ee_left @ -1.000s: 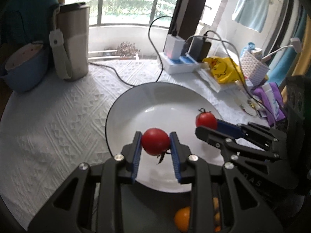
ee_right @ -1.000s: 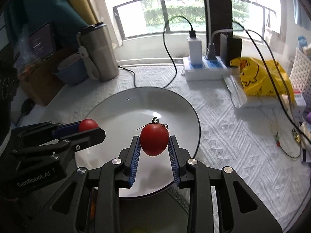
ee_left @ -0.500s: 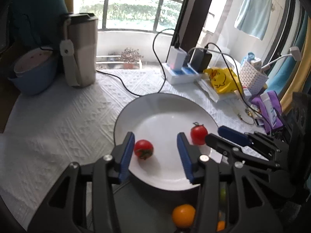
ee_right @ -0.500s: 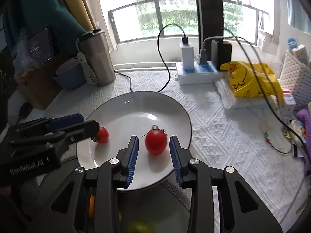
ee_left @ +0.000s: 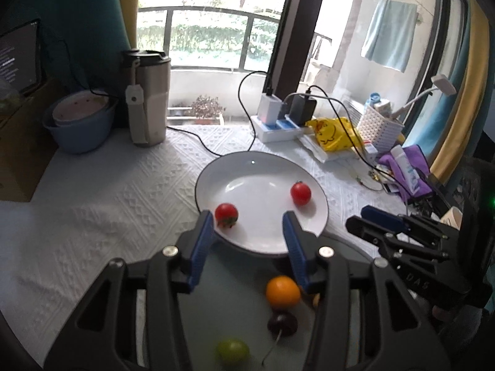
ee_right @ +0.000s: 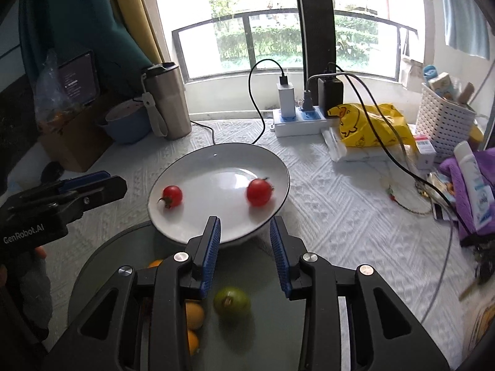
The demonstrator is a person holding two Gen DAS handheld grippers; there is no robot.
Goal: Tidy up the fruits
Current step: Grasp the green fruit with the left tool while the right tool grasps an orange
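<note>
Both of your grippers have just let go. A second ago each one pinched a small red cherry tomato above the round white plate (ee_left: 216, 170); now your left gripper (ee_left: 247, 232) and your right gripper (ee_right: 244, 235) stand with jaws spread wide and nothing between them, pulled back toward the plate's near rim. So two fruits are delivered, and I judge this pair of placements done.

The tomato you dropped with the left hand (ee_left: 226, 213) lies on the plate just ahead of the left gripper's left finger, stem turned down. The tomato from the right hand (ee_right: 259, 192) lies ahead of the right gripper, slightly blurred, so it may still be rolling; watch that it settles inside the rim.

Count on the white plate: two red tomatoes, well apart from each other.

Beneath and behind both grippers sits the grey-green round tray (ee_right: 102, 262) holding what remains. In the left view you can see one orange round fruit (ee_left: 283, 291), one dark cherry with a stalk (ee_left: 282, 324) and one green round fruit (ee_left: 232, 351). The right view shows more orange pieces partly hidden behind the gripper body, so their exact number cannot be told.
</note>
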